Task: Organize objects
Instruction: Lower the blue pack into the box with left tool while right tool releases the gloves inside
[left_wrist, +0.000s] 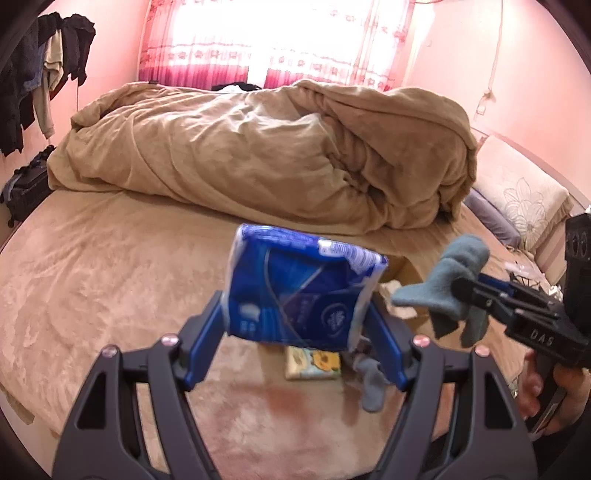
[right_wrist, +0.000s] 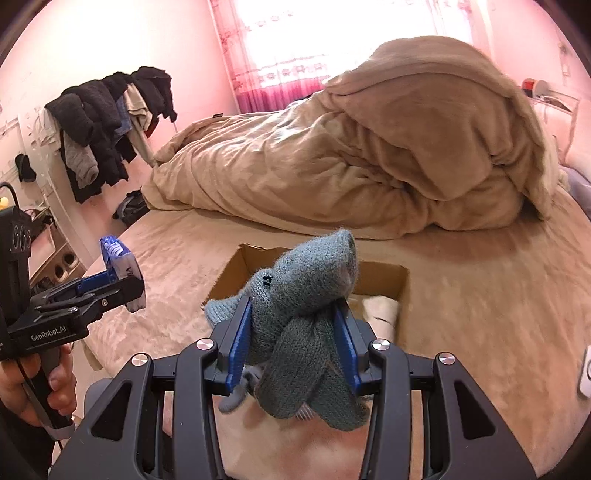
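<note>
My left gripper (left_wrist: 297, 314) is shut on a blue tissue pack (left_wrist: 299, 288) and holds it above the bed; it also shows in the right wrist view (right_wrist: 122, 269). My right gripper (right_wrist: 295, 332) is shut on a grey-blue knitted sock (right_wrist: 303, 306), held just in front of an open cardboard box (right_wrist: 380, 277) on the bed; the sock also shows in the left wrist view (left_wrist: 447, 280). Another grey sock (left_wrist: 371, 380) and a small patterned tissue pack (left_wrist: 314, 363) lie on the bed below the left gripper.
A bunched tan duvet (left_wrist: 266, 147) fills the far half of the bed (left_wrist: 92, 277). Dark clothes (right_wrist: 107, 122) hang on a rack at the left. A dark bag (left_wrist: 27, 184) stands on the floor. Pillows (left_wrist: 517, 199) lie at the right.
</note>
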